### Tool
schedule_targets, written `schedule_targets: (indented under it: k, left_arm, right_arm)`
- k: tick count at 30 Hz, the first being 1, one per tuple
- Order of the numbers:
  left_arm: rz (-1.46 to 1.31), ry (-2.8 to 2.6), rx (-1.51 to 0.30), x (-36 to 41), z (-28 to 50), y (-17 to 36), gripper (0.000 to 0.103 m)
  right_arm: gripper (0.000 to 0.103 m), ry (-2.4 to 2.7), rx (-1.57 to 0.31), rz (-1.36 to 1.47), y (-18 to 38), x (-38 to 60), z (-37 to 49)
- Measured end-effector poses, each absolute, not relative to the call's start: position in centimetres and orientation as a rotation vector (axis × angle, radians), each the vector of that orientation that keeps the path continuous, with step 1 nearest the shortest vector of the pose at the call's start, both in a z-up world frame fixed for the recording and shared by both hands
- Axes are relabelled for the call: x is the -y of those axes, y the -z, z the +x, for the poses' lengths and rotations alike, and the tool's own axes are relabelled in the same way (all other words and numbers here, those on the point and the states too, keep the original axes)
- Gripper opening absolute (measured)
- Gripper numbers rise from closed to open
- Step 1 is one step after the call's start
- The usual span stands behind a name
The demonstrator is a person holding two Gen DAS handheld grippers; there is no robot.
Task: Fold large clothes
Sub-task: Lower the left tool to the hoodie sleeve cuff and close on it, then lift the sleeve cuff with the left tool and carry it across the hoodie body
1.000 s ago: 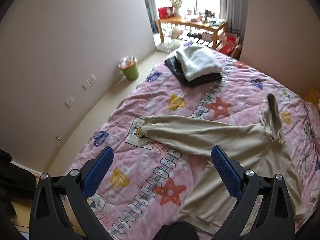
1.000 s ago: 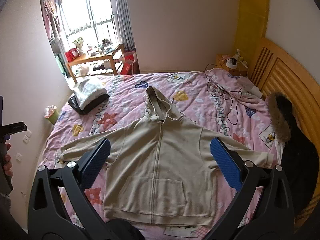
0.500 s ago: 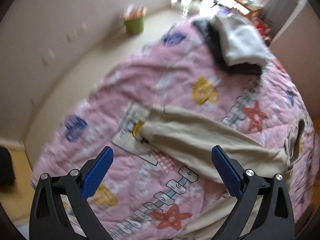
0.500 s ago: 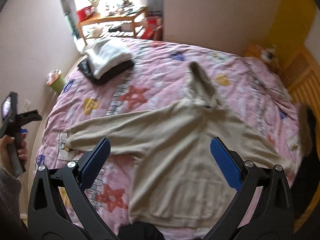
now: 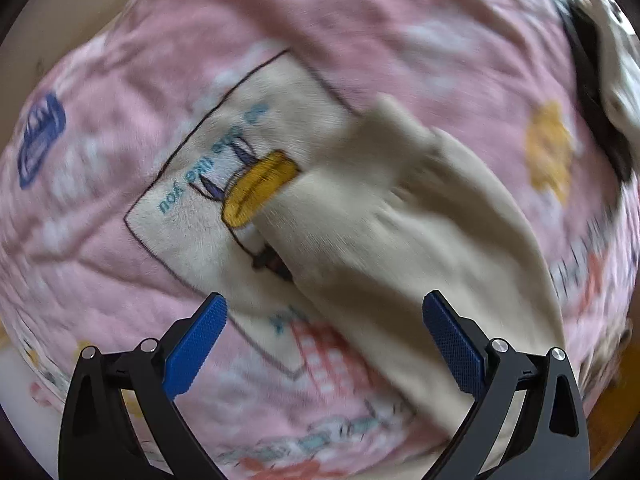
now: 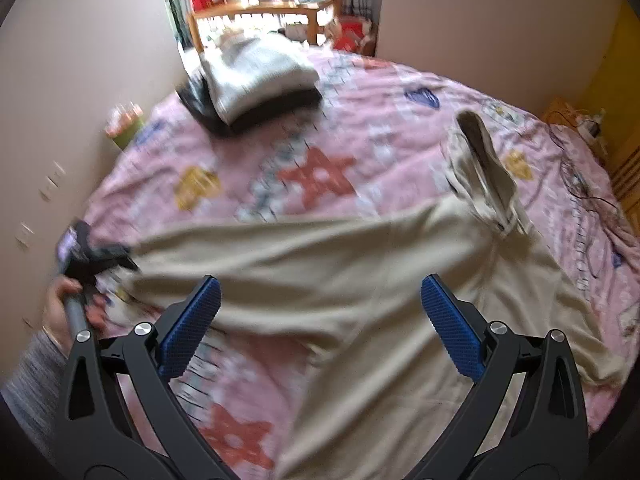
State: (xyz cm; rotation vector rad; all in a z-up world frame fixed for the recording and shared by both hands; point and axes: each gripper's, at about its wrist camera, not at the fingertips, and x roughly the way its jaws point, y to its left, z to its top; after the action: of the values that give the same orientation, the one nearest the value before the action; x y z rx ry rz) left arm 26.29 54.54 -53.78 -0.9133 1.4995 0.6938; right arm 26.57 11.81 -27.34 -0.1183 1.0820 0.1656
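Observation:
A beige zip hoodie (image 6: 360, 280) lies spread flat on the pink patterned quilt (image 6: 360, 128). Its hood (image 6: 484, 160) points toward the far side. Its left sleeve stretches out to the left; the cuff (image 5: 384, 148) fills the left wrist view. My left gripper (image 5: 320, 336) is open, close above the sleeve end, holding nothing. It also shows in the right wrist view (image 6: 92, 256), held by a hand at the cuff. My right gripper (image 6: 320, 320) is open and empty, above the sleeve near the shoulder.
A folded stack of white and black clothes (image 6: 256, 76) sits at the bed's far left corner. A green bin (image 6: 124, 128) stands on the floor by the left wall. A wooden table (image 6: 264, 12) stands at the window. Cables (image 6: 580, 184) lie at the bed's right.
Both grippers have dropped and moved in on the hoodie's left sleeve. The left one now hangs right over the cuff; the right one has swung left toward the sleeve. Both stay open.

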Motion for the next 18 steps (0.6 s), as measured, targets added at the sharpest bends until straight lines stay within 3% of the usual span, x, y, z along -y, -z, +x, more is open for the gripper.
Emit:
schedule_targets:
  k: [8,10,12,14,18]
  left_arm:
    - [-0.963,-0.672,-1.466,-55.7,27.5,58.8,0.096]
    - [-0.933,-0.678,-1.451,-55.4,27.9,58.2,0.09]
    - [-0.839,-0.638,-1.443,-54.4,28.9,56.9,0.061]
    - [-0.729,-0.589,-1.44,-52.9,30.1,55.6,0.038]
    - [-0.597,-0.565,-1.447,-50.8,31.9,54.0,0.016]
  right_arm:
    - [0.098,-0.141,-1.135,-0.083,33.3,-8.3,23.9]
    - [0.098,-0.126,-1.126,-0.042,33.7,-6.8,23.1]
    - [0.098,-0.11,-1.118,-0.028,34.0,-5.6,22.6]
    - [0.098,-0.079,-1.114,-0.013,34.3,-4.1,21.9]
    - [0.098,-0.024,-1.114,0.028,34.4,-1.1,20.9]
